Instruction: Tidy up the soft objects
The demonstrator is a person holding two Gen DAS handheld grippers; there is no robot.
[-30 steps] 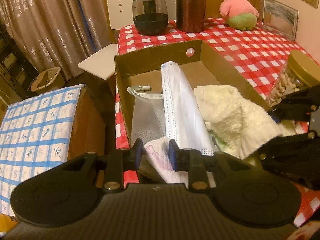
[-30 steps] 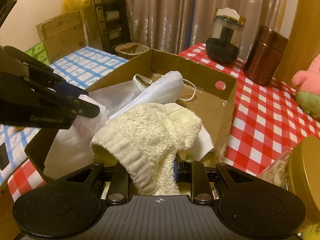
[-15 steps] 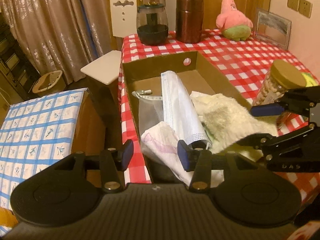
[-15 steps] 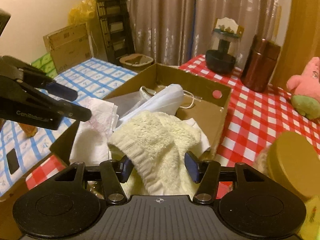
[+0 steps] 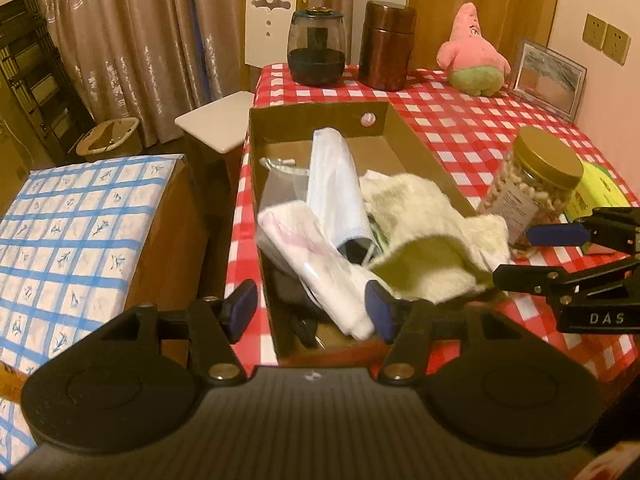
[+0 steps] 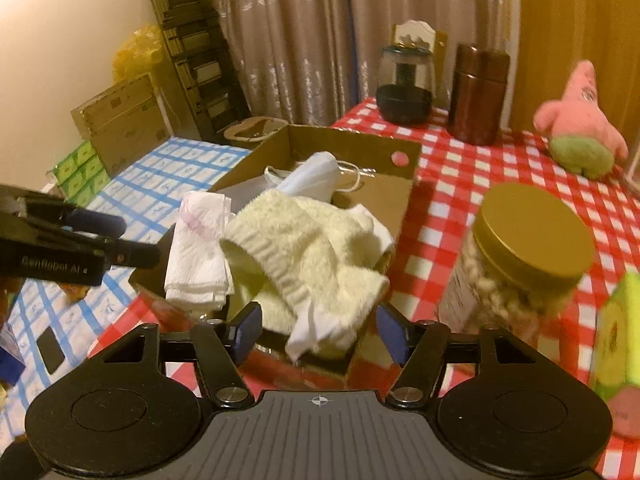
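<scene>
Our left gripper point(image 5: 311, 312) and right gripper point(image 6: 319, 333) have just been opening; both stand wide, holding nothing. Ahead, one cardboard box point(image 5: 424, 152) holds one cream knit point(image 6: 296, 240), one tissue point(image 5: 320, 256), one mask point(image 5: 336, 184); its bottom is mostly hidden.

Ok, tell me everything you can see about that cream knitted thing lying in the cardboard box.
The cream knitted piece looks like a soft, fuzzy wool hat with a ribbed cuff, crumpled and lying loose. It sits at the near end of the cardboard box, draping over the box's near edge. A folded white cloth lies against one side and a face mask just behind it. The open right gripper is not pressing on it.
</scene>
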